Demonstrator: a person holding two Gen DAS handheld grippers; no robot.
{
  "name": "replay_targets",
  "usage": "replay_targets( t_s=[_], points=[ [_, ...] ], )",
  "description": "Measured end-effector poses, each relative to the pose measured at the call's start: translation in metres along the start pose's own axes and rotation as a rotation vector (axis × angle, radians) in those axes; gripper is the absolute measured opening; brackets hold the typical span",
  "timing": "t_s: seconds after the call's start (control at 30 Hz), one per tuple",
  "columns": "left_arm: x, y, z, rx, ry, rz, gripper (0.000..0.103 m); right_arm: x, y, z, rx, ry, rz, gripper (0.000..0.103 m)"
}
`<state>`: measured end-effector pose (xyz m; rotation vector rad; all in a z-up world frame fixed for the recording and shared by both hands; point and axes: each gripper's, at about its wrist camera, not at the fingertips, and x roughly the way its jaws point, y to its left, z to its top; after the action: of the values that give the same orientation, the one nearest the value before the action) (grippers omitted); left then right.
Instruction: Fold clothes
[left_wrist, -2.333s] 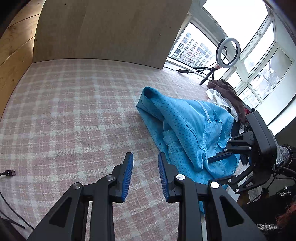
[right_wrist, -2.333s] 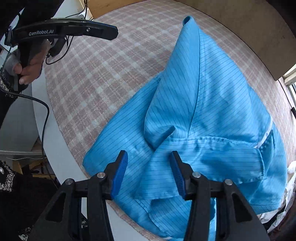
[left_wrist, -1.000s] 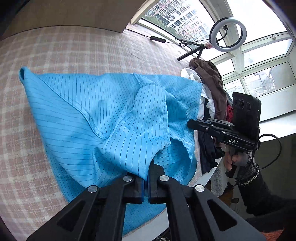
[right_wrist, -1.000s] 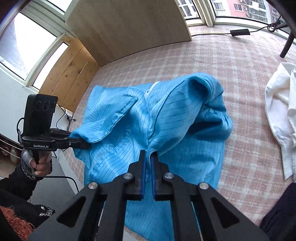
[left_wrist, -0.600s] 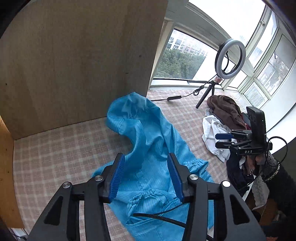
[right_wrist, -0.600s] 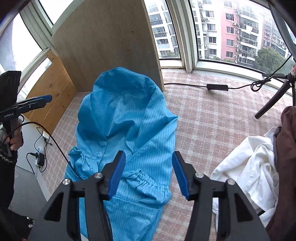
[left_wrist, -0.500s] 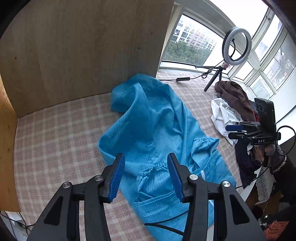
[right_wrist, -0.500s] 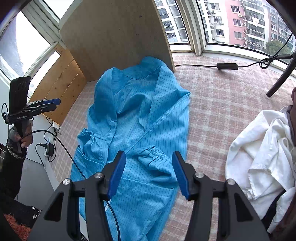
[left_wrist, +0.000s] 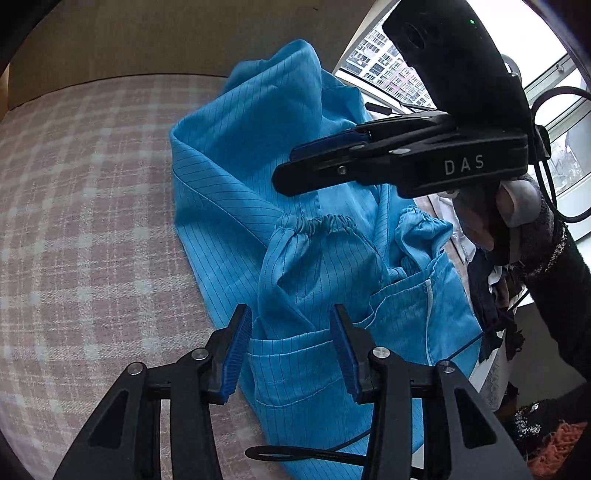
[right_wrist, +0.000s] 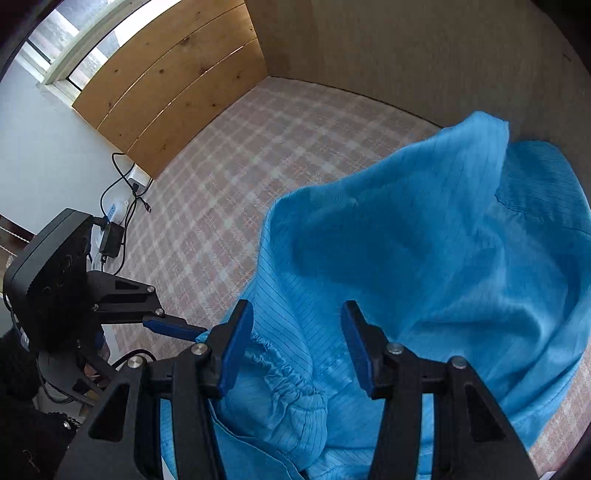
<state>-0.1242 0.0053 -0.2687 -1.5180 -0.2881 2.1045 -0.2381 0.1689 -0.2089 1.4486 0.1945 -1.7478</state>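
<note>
A blue garment (left_wrist: 295, 221) is spread on a pink plaid cloth (left_wrist: 92, 221); wood panels (right_wrist: 177, 85) are seen only from the right wrist. The left gripper (left_wrist: 291, 347) is closing, pads clear of the cloth; the right gripper (right_wrist: 297, 343) is held part-open, gripping nothing.

Blue garment (right_wrist: 424, 258) blurred beyond right gripper (right_wrist: 297, 347), cut off at frame bottom. Clothes pile (left_wrist: 491, 291) mostly hidden behind right gripper's body, right of left gripper (left_wrist: 291, 347).

Both grippers (left_wrist: 291, 347) (right_wrist: 295, 347) agape, downward-tilted
</note>
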Motion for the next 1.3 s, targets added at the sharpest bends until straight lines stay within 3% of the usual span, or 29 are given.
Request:
replay_targets(
  t_s=[0.1, 0.13, 0.17, 0.2, 0.3, 0.43, 0.47, 0.57, 0.67, 0.7, 0.8, 0.93, 1.03, 1.1, 1.13, 1.17, 1.2, 1.23, 1.27, 1.3],
  points=[
    [0.003, 0.004, -0.004, -0.029, -0.012, -0.021, 0.041, 0.031, 0.014, 0.005, -0.07, 0.051, 0.029, 0.049],
    [0.003, 0.004, -0.005, -0.031, -0.009, -0.024, 0.041, 0.038, 0.015, 0.003, -0.084, 0.08, 0.013, 0.042],
    [0.004, 0.004, -0.006, -0.033, -0.006, -0.028, 0.041, 0.044, 0.014, 0.001, -0.095, 0.112, -0.01, 0.012],
    [0.002, 0.004, -0.006, -0.031, -0.008, -0.031, 0.041, 0.043, 0.007, -0.004, -0.06, 0.128, 0.017, 0.004],
    [-0.013, 0.004, -0.001, 0.006, -0.062, -0.007, 0.041, 0.026, -0.024, -0.022, 0.039, 0.109, 0.035, 0.004],
    [-0.003, 0.022, 0.029, -0.006, -0.072, 0.062, 0.042, -0.005, -0.019, -0.026, 0.005, 0.066, 0.054, 0.018],
    [0.001, 0.029, 0.039, -0.011, -0.075, 0.072, 0.042, -0.016, -0.019, -0.026, -0.003, 0.038, 0.043, 0.024],
    [0.011, 0.042, 0.07, -0.01, -0.067, 0.071, 0.042, -0.058, -0.028, -0.029, 0.016, -0.062, -0.029, 0.029],
    [0.008, 0.044, 0.103, 0.013, -0.081, 0.056, 0.042, -0.104, -0.068, -0.04, 0.109, -0.176, -0.209, 0.06],
    [0.005, 0.042, 0.115, 0.026, -0.086, 0.042, 0.042, -0.117, -0.086, -0.044, 0.149, -0.206, -0.266, 0.061],
    [0.0, 0.031, 0.157, 0.063, -0.076, -0.01, 0.047, -0.147, -0.153, -0.05, 0.317, -0.269, -0.29, 0.061],
    [0.021, -0.005, 0.205, 0.103, -0.017, -0.083, 0.058, -0.141, -0.211, -0.032, 0.441, -0.287, -0.2, 0.061],
    [0.047, -0.025, 0.214, 0.157, 0.056, -0.037, 0.062, -0.107, -0.22, -0.012, 0.421, -0.249, -0.111, 0.061],
    [0.061, -0.024, 0.218, 0.147, 0.067, 0.004, 0.062, -0.085, -0.221, -0.002, 0.384, -0.205, -0.126, 0.061],
    [0.067, -0.021, 0.219, 0.133, 0.066, 0.026, 0.057, -0.077, -0.221, 0.002, 0.362, -0.196, -0.161, 0.061],
    [0.073, -0.018, 0.221, 0.118, 0.064, 0.048, 0.042, -0.071, -0.221, 0.003, 0.349, -0.197, -0.155, 0.059],
    [0.078, -0.015, 0.222, 0.109, 0.061, 0.071, 0.029, -0.066, -0.221, 0.003, 0.341, -0.2, -0.135, 0.04],
    [0.079, -0.013, 0.221, 0.104, 0.051, 0.087, 0.004, -0.068, -0.218, 0.0, 0.339, -0.213, -0.123, 0.023],
    [0.076, -0.012, 0.219, 0.098, 0.035, 0.092, 0.001, -0.072, -0.214, -0.004, 0.34, -0.229, -0.114, 0.004],
    [0.069, -0.014, 0.213, 0.113, -0.001, 0.099, 0.001, -0.076, -0.21, -0.009, 0.34, -0.245, -0.104, 0.004]
  ],
)
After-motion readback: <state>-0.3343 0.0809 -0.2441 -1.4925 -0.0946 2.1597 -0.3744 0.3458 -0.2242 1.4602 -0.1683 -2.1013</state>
